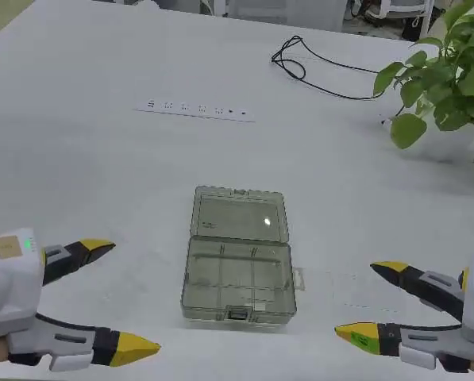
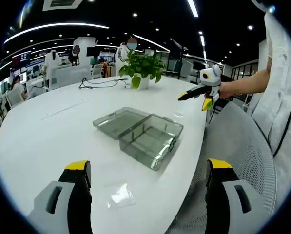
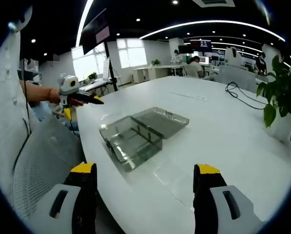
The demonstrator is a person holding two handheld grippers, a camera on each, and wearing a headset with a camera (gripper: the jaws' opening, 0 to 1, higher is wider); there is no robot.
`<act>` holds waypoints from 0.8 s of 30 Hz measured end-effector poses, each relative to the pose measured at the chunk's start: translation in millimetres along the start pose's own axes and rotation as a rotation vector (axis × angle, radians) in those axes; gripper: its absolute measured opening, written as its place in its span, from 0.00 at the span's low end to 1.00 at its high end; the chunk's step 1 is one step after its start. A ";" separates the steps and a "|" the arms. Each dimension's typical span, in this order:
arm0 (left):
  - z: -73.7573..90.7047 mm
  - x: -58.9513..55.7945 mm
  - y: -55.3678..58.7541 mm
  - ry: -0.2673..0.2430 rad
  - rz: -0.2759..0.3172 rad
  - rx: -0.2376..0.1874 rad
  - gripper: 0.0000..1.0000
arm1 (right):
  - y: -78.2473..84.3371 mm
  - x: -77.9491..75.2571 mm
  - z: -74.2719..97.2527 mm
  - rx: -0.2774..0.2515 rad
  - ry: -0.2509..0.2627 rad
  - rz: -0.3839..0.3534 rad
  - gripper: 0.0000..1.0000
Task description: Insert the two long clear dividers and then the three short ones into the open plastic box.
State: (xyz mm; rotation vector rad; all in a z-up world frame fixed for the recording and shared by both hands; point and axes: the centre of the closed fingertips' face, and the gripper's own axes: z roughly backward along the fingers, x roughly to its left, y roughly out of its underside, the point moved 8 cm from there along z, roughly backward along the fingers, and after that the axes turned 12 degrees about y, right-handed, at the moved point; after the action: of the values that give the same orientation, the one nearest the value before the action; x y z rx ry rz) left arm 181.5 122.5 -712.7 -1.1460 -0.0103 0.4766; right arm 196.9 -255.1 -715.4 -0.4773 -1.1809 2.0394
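The left gripper (image 1: 132, 296) was open wide and held nothing, by the tabletop's (image 1: 78, 159) near left edge. The right gripper (image 1: 357, 298) was open wide too, by the near right edge. The open plastic box (image 1: 238, 278) sat between them. A clear divider (image 3: 172, 178) lay flat beside it.

My white table (image 1: 78, 119) carries a potted plant (image 1: 447, 71); a black cable (image 1: 290, 63) lies beside it, ceiling light strips (image 2: 52, 26) glow high above.

Smoky grey box (image 1: 237, 274), white table (image 1: 102, 175)
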 end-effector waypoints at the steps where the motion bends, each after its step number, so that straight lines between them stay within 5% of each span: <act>1: 0.1 0.0 0.2 0.000 0.000 0.000 1.00 | 0.4 -0.4 -0.2 0.002 -0.001 0.005 0.81; 24: -0.7 -0.7 -1.0 0.004 -0.003 0.003 1.00 | 0.5 -2.3 -0.4 -0.011 0.001 -0.002 0.81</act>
State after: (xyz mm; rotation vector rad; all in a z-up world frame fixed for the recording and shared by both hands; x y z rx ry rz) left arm 181.4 121.2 -711.9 -1.1438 -0.0076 0.4719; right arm 198.5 -256.8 -716.1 -0.4817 -1.1920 2.0315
